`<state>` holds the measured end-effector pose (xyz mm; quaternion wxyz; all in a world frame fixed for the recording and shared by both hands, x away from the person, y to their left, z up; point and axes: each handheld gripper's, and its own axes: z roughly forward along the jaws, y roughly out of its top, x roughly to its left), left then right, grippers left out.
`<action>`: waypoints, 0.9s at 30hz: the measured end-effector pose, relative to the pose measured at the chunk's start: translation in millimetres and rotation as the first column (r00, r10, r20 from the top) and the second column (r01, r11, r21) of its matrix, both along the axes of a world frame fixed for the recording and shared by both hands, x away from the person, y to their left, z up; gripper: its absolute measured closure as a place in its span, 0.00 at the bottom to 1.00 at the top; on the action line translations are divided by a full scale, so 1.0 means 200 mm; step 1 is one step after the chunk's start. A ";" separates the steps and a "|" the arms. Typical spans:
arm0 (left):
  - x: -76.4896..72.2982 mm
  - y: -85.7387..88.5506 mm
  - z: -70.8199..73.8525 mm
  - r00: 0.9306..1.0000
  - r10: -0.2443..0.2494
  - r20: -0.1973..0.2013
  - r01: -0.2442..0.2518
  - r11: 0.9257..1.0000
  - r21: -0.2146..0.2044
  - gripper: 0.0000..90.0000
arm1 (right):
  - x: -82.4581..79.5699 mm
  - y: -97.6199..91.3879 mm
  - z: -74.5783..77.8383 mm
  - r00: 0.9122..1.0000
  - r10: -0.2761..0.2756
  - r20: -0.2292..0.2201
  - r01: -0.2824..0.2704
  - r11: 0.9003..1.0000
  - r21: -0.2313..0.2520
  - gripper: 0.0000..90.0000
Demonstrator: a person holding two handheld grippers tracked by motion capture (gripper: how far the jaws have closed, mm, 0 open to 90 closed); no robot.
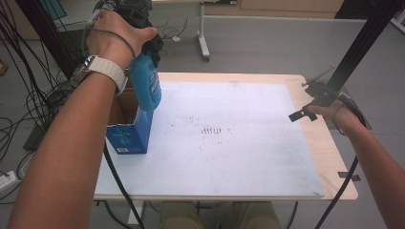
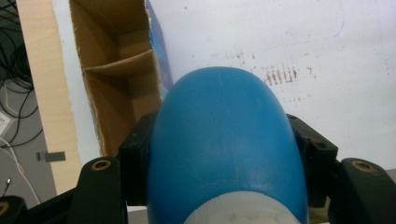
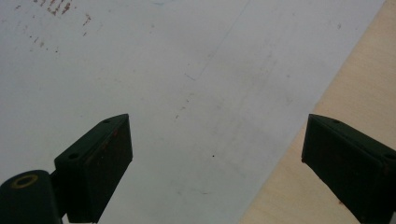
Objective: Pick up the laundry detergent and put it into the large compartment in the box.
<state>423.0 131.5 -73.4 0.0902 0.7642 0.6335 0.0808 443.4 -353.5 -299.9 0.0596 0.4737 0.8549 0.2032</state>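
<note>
Blue bottle (image 1: 145, 83) hangs just over the open cardboard box (image 1: 125, 136) at the table's (image 1: 305, 143) left, squeezed tight in the left gripper (image 1: 143, 33), so it looks only half done, while the right gripper (image 3: 215, 158) waits far right, jaws apart and empty.

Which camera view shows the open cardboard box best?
The left gripper view: it looks into the box and shows its inner divider. The high view shows its blue outside, partly behind the bottle. The right gripper view shows the white mat.
</note>
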 end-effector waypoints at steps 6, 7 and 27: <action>0.00 0.03 0.01 1.000 0.009 0.002 -0.009 1.000 0.003 0.42 | 0.00 -0.01 0.00 1.000 -0.003 0.000 0.003 1.000 0.002 0.09; 0.01 0.03 0.01 1.000 0.008 -0.001 -0.008 1.000 0.005 0.42 | 0.00 -0.01 0.00 1.000 -0.005 -0.001 0.005 1.000 0.002 0.09; 0.05 0.13 0.01 1.000 0.026 0.000 -0.026 1.000 0.013 0.42 | 0.00 -0.03 -0.01 1.000 -0.019 -0.002 0.019 1.000 0.005 0.09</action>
